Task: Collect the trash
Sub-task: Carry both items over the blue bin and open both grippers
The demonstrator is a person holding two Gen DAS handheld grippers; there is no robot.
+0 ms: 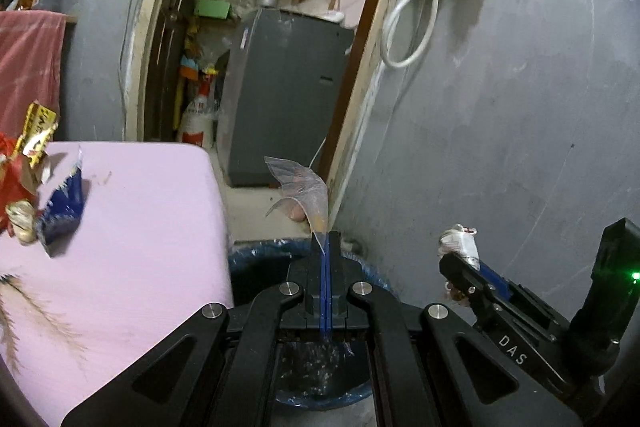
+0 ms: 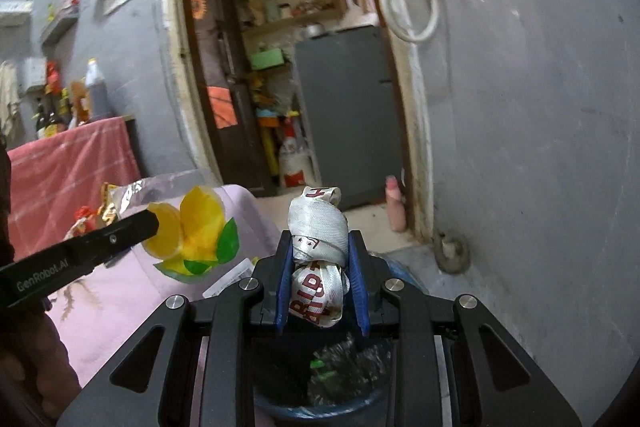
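While clamped between right claw [image 2: 320,259] pads — crumpled wrapper [image 2: 318,247].

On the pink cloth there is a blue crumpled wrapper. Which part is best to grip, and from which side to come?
Probably grip the blue wrapper at its raised upper flap, coming from above on its free right side: the flap sticks up thin above the pink cloth, while other wrappers crowd its left.

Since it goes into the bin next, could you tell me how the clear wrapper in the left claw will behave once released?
The clear wrapper looks thin and floppy, curling above the shut left claw. Probably very light, so it may flutter rather than drop straight into the bin, or cling to the pads.
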